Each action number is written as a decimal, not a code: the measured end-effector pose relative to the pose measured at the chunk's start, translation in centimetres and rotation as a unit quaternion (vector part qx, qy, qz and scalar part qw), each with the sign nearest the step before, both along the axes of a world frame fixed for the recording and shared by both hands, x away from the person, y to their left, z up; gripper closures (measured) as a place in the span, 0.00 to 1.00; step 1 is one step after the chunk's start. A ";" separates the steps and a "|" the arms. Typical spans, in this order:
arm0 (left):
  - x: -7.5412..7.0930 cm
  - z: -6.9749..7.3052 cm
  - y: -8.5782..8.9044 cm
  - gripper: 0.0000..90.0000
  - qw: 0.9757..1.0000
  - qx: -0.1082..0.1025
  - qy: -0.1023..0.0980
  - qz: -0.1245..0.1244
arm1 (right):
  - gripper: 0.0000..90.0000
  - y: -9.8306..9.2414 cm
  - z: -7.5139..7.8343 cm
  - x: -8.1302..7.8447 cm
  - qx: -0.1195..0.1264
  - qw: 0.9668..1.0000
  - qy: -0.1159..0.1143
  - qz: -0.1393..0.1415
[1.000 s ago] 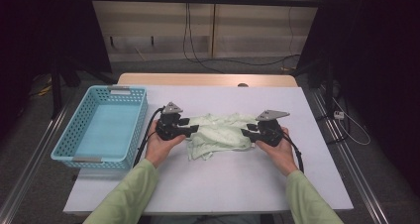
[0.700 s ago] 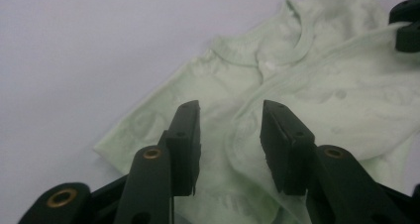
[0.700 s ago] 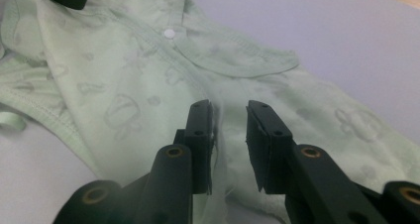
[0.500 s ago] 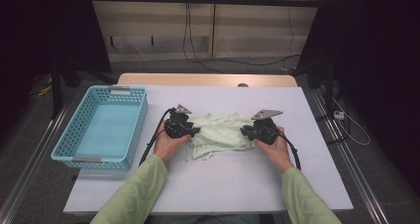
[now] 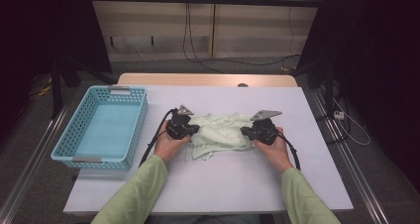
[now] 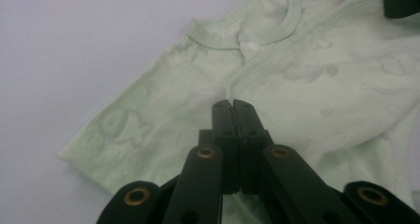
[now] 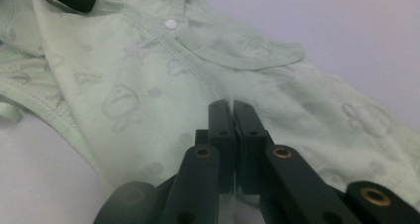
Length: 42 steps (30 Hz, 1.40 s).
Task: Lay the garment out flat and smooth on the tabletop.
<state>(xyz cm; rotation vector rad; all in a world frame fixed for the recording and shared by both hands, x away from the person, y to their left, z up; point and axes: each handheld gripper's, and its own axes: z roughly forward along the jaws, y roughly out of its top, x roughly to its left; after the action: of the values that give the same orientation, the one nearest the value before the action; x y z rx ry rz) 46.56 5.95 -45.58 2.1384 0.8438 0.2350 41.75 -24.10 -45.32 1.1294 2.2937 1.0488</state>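
Observation:
A pale green baby garment (image 5: 220, 132) with a faint print and a white snap lies crumpled on the white table (image 5: 223, 184). My left gripper (image 5: 194, 130) sits at its left edge and my right gripper (image 5: 245, 131) at its right edge. In the left gripper view the jaws (image 6: 232, 103) have just been closing and now meet, pinching a fold of the garment (image 6: 173, 95). The right gripper's jaws (image 7: 230, 105) have also just closed and pinch the fabric (image 7: 148, 75) near its neckline. Each view shows the tip of the other gripper at the garment's far side.
A light blue plastic basket (image 5: 141, 115) stands on the table's left side, with nothing showing inside. A wooden strip runs along the table's far edge. Dark curtains and cables lie beyond the table.
Both grippers have shifted slightly inward onto the garment's edges, the left one also lower. Their jaws have shut on the fabric.

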 end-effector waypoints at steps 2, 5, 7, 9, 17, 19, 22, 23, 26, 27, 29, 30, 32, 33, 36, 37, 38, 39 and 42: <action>0.0 0.2 0.2 1.00 1.000 -0.009 0.001 0.003 | 0.98 0.0 0.1 0.0 0.000 1.000 -0.002 -0.001; -0.1 0.6 0.5 1.00 1.000 -0.023 0.001 0.002 | 0.99 -0.1 0.2 -0.1 0.004 1.000 -0.004 -0.001; -0.2 1.0 0.6 1.00 0.999 -0.034 -0.002 0.006 | 0.99 -0.1 0.4 -0.2 0.006 1.000 -0.007 0.001; -0.4 1.4 0.8 1.00 0.999 -0.039 -0.005 0.000 | 0.99 -0.2 0.6 -0.2 0.008 1.000 -0.010 0.003; -2.1 2.4 1.1 1.00 0.998 -0.051 -0.020 -0.019 | 0.99 -0.8 1.3 -1.0 0.031 0.999 -0.015 0.006; -2.6 2.7 1.2 1.00 0.998 -0.051 -0.025 -0.024 | 0.99 -0.9 1.5 -1.4 0.037 0.999 -0.016 0.010; -3.4 3.1 1.4 1.00 0.998 -0.045 -0.033 -0.032 | 0.99 -1.1 1.6 -2.1 0.045 0.999 -0.017 0.017; -3.7 3.2 1.4 1.00 0.998 -0.045 -0.036 -0.035 | 0.98 -1.1 1.7 -2.3 0.045 0.999 -0.016 0.020; -4.4 3.4 1.5 1.00 0.997 -0.048 -0.036 -0.045 | 0.97 -1.0 1.7 -2.8 0.042 0.999 -0.016 0.030; -4.7 3.4 1.5 1.00 0.997 -0.051 -0.037 -0.049 | 0.96 -1.0 1.7 -3.0 0.042 0.998 -0.015 0.034; -5.2 3.4 1.5 1.00 0.996 -0.054 -0.037 -0.056 | 0.96 -0.9 1.8 -3.4 0.041 0.998 -0.015 0.041; -5.5 3.4 1.5 1.00 0.996 -0.054 -0.037 -0.062 | 0.96 -0.9 1.7 -3.6 0.041 0.998 -0.014 0.044; -6.0 3.2 1.5 1.00 0.996 -0.050 -0.039 -0.068 | 0.96 -0.9 1.6 -4.0 0.038 0.998 -0.011 0.052; -6.3 3.2 1.6 1.00 0.995 -0.049 -0.038 -0.073 | 0.96 -0.8 1.5 -4.2 0.036 0.998 -0.009 0.056; -7.0 3.1 1.6 1.00 0.995 -0.053 -0.035 -0.083 | 0.95 -0.9 1.3 -4.9 0.025 0.998 -0.006 0.062; -7.2 3.1 1.6 1.00 0.994 -0.050 -0.037 -0.088 | 0.95 -0.9 1.2 -5.1 0.020 0.998 -0.006 0.065; -7.4 3.1 1.6 1.00 0.994 -0.047 -0.038 -0.092 | 0.95 -0.9 1.1 -5.3 0.018 0.998 -0.004 0.067; -7.7 3.0 1.5 1.00 0.994 -0.045 -0.038 -0.096 | 0.95 -1.0 1.0 -5.6 0.019 0.997 -0.001 0.070; -8.4 2.7 1.4 1.00 0.993 -0.037 -0.041 -0.107 | 0.95 -1.2 0.6 -6.3 0.013 0.997 0.007 0.077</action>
<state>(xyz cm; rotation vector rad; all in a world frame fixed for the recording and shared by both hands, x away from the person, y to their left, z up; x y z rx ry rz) 38.17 7.39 -42.86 2.1151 0.5633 0.1762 35.45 -25.25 -44.68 0.9844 2.4161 1.1343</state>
